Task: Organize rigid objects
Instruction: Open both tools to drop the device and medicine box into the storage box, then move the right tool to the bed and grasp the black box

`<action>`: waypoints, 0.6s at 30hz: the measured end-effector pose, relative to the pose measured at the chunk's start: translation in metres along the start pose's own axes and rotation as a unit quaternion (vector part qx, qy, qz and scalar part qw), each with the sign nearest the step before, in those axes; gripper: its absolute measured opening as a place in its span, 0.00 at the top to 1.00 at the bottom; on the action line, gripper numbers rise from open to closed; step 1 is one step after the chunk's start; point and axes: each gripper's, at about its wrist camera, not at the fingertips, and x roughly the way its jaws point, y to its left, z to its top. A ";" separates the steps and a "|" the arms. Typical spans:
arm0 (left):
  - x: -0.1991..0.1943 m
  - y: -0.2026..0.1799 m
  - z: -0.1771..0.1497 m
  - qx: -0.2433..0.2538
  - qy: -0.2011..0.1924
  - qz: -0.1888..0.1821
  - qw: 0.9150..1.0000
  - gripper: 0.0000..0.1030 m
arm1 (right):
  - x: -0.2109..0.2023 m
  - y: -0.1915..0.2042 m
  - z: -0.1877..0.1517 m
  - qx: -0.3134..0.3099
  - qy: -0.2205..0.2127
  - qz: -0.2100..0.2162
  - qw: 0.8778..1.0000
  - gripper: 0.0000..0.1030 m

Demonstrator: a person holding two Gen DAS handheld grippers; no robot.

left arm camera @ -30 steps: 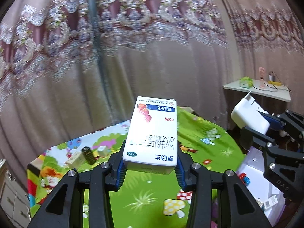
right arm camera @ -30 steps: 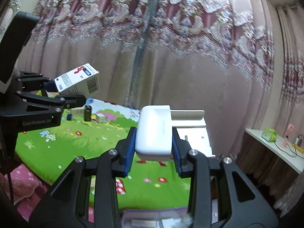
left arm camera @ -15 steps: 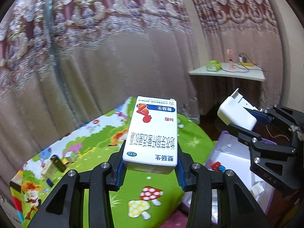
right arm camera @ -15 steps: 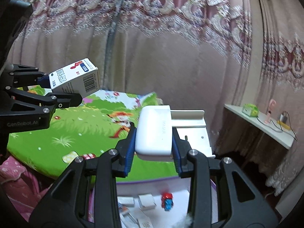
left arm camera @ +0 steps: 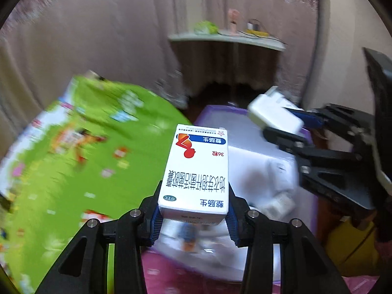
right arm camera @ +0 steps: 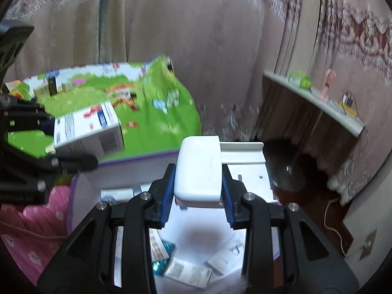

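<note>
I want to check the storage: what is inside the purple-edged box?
The box holds small white cartons, a leaflet and something teal. The right tool and its white device cover the middle.

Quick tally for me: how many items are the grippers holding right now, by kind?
Medicine box: 1, clamped in the left gripper
White plastic device: 1, clamped in the right gripper
Total held: 2
Both hang over the purple-rimmed bin; its loose small packs are too blurred to count.
</note>
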 end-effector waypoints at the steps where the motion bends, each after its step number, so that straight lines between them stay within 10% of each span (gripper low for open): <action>1: 0.006 0.000 -0.002 -0.005 0.003 -0.022 1.000 0.56 | 0.004 -0.001 -0.001 0.001 0.013 0.004 1.000 0.62; 4: 0.023 0.000 -0.010 -0.008 0.032 -0.078 0.996 0.49 | 0.018 -0.001 -0.005 0.001 0.057 0.002 0.998 0.58; 8: 0.021 0.020 -0.023 -0.034 0.023 -0.060 0.997 0.48 | 0.017 0.001 -0.001 0.009 0.053 -0.011 0.998 0.44; 14: -0.006 0.121 -0.056 -0.119 -0.009 0.071 0.990 0.40 | 0.023 0.052 0.028 -0.046 0.031 0.041 0.998 0.35; 18: -0.045 0.218 -0.108 -0.206 -0.008 0.202 0.957 0.39 | 0.044 0.131 0.049 -0.119 0.033 0.127 0.984 0.32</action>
